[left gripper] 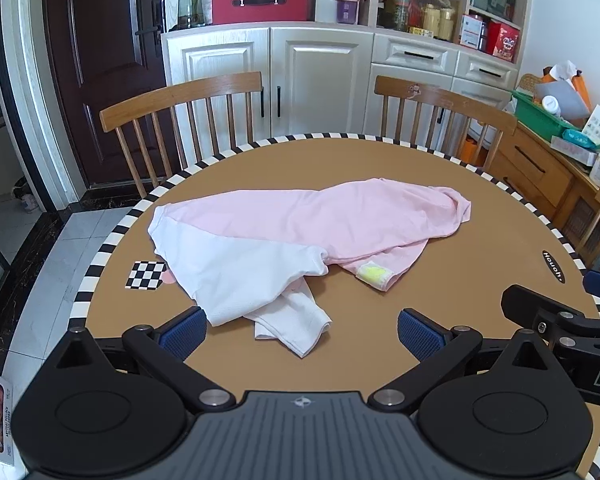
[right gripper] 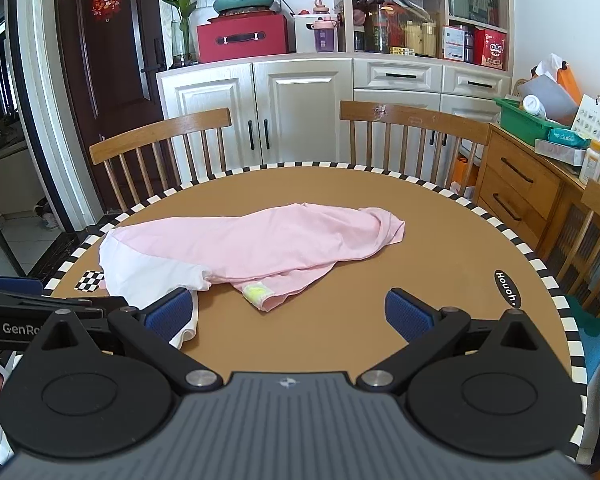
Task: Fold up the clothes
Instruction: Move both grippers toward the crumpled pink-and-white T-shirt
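A crumpled pink and white garment (left gripper: pixel 300 232) lies unfolded across the middle of the round brown table (left gripper: pixel 480 216). Its white part (left gripper: pixel 240 276) sits at the near left, with a yellow patch (left gripper: pixel 374 273) on a pink hem. My left gripper (left gripper: pixel 302 330) hovers near the table's front edge, open, its blue pads just short of the white cloth. In the right wrist view the same garment (right gripper: pixel 260 244) lies ahead of my right gripper (right gripper: pixel 288 316), which is open and empty. The right gripper's body (left gripper: pixel 560 320) shows at the right of the left wrist view.
Two wooden chairs (left gripper: pixel 180 108) (left gripper: pixel 444 104) stand at the table's far side. A checkered marker (left gripper: pixel 146 275) lies on the table's left. White cabinets (left gripper: pixel 320 76) and a wooden sideboard (right gripper: pixel 520 184) with clutter stand behind and to the right.
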